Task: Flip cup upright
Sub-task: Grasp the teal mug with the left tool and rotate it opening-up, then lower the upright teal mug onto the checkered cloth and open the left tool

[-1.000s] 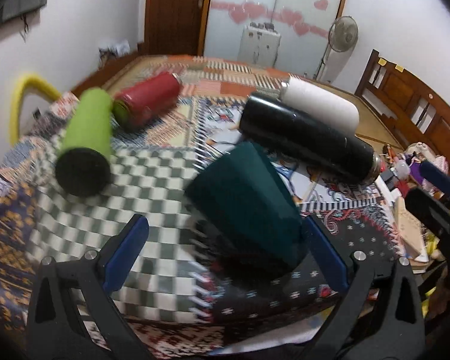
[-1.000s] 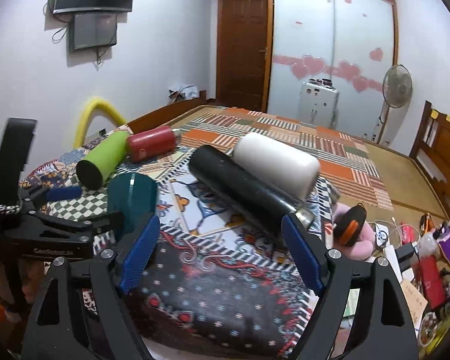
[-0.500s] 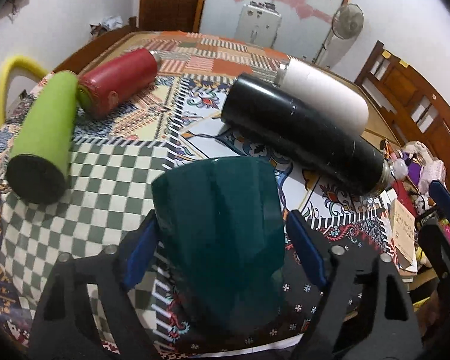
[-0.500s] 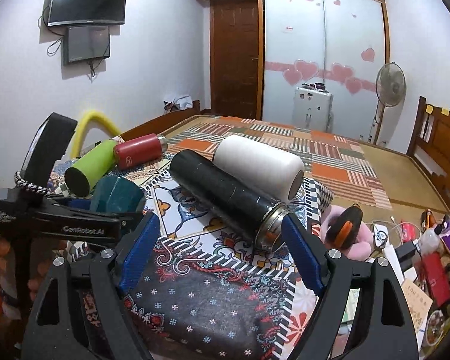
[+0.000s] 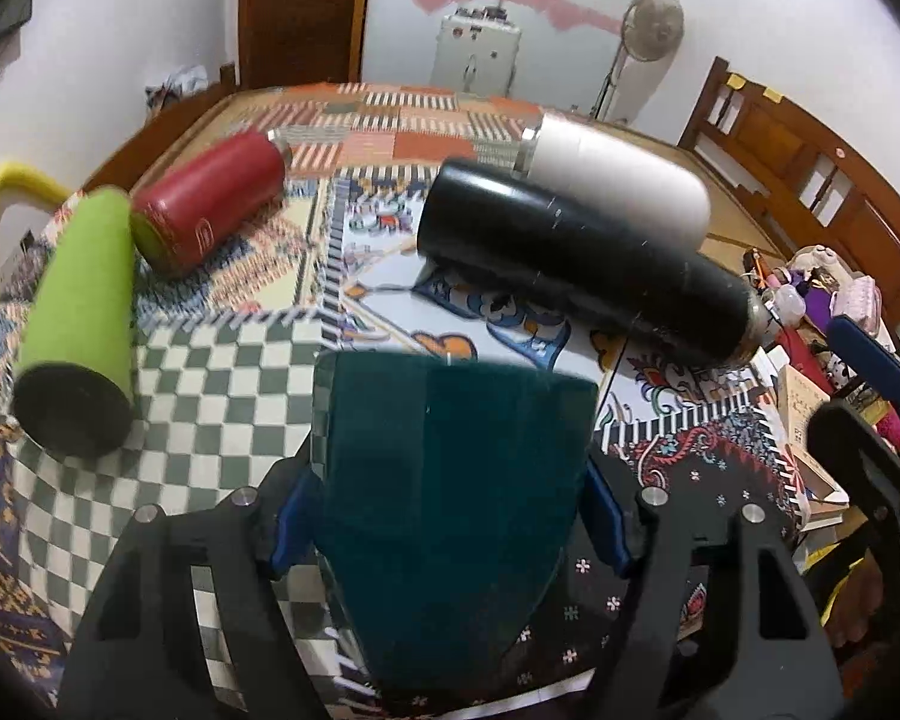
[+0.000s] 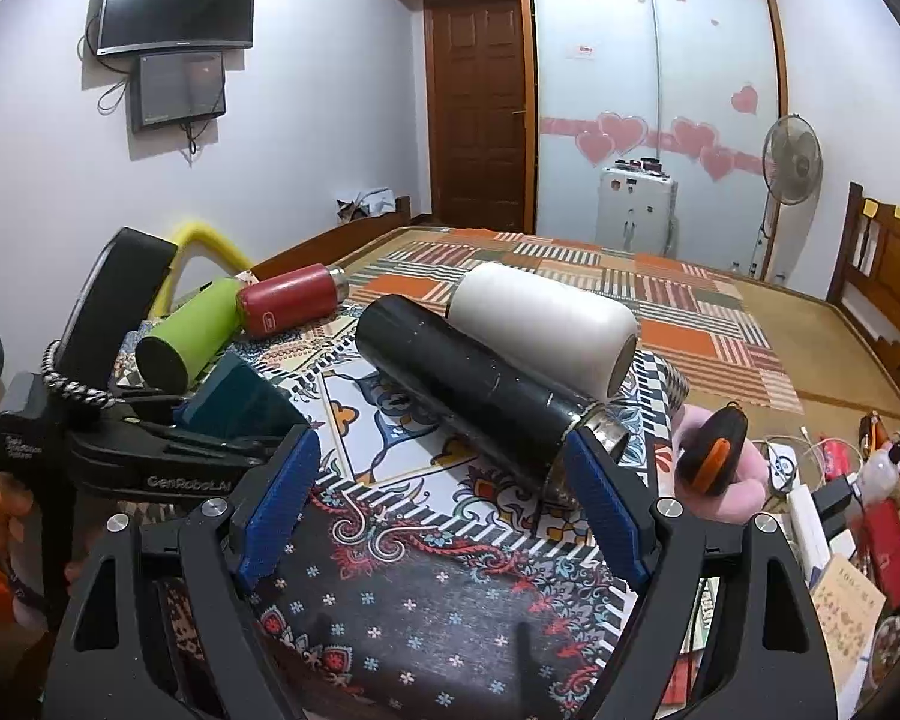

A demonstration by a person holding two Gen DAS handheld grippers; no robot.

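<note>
One teal cup [image 5: 450,480], four flasks: green [image 5: 81,312], red [image 5: 207,210], black [image 5: 576,258], white [image 5: 618,186].

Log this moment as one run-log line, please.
phase: grasp | left claw: shut on teal cup | right claw: open, holding nothing | black flask: lying on patterned cloth

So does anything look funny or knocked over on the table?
Yes. Four bottles lie on their sides on the patterned cloth instead of standing: green, red, black and white. The dark teal cup is gripped in the left tongs.
</note>
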